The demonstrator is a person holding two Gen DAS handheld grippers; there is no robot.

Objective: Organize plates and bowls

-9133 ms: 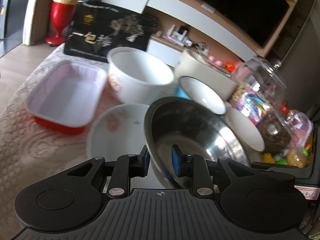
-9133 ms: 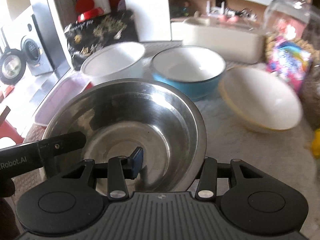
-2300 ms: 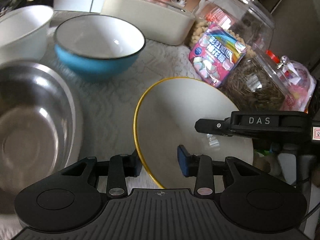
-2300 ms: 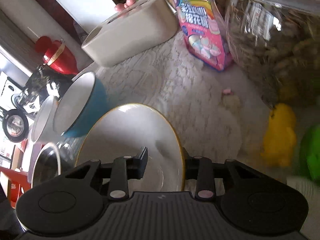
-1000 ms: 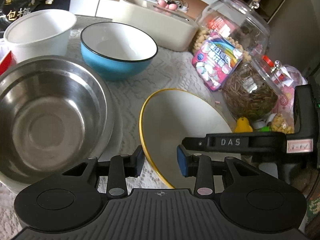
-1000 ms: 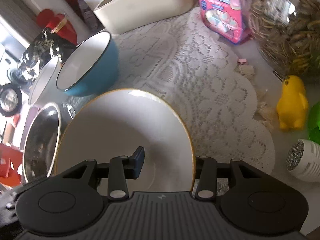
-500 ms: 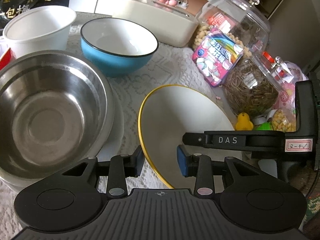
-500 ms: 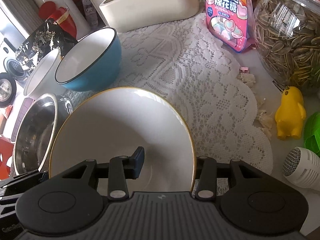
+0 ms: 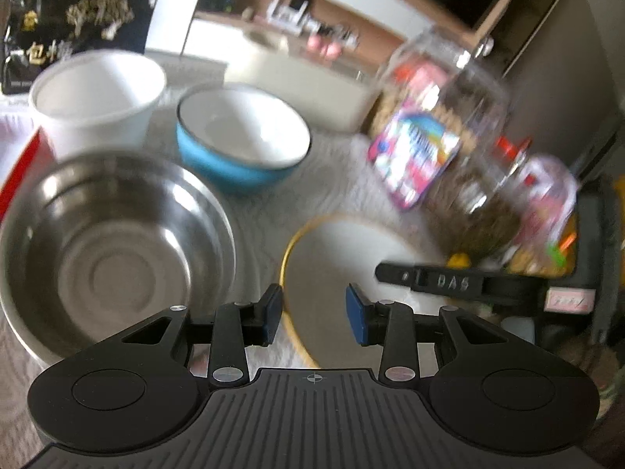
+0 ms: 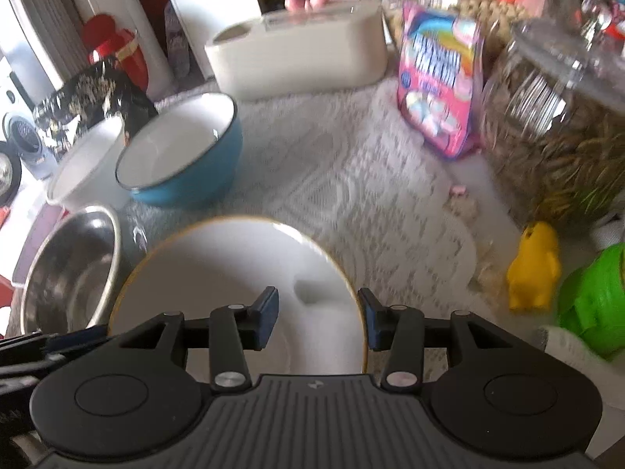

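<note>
A shallow white dish with a yellow rim (image 9: 343,258) (image 10: 234,285) sits between both grippers. My left gripper (image 9: 313,315) straddles its left rim, one pad outside and one inside. My right gripper (image 10: 318,322), whose arm (image 9: 449,282) shows across the dish in the left wrist view, straddles the right rim. Its jaws are opening slightly, with the rim between them. A steel bowl (image 9: 105,250) (image 10: 70,269) stands to the left of the dish. Behind it are a blue bowl (image 9: 242,144) (image 10: 179,156) and a white bowl (image 9: 97,93) (image 10: 88,160).
Lace cloth (image 10: 351,179) covers the table. A cream box (image 10: 297,54) stands at the back. On the right are a pink candy bag (image 10: 441,82), glass jars (image 10: 554,109), a yellow duck toy (image 10: 533,269) and a green object (image 10: 593,297). A red tray (image 9: 23,168) lies far left.
Both grippers have risen a little and tipped upward. The dish keeps its place between their fingers. The other bowls stand where they were.
</note>
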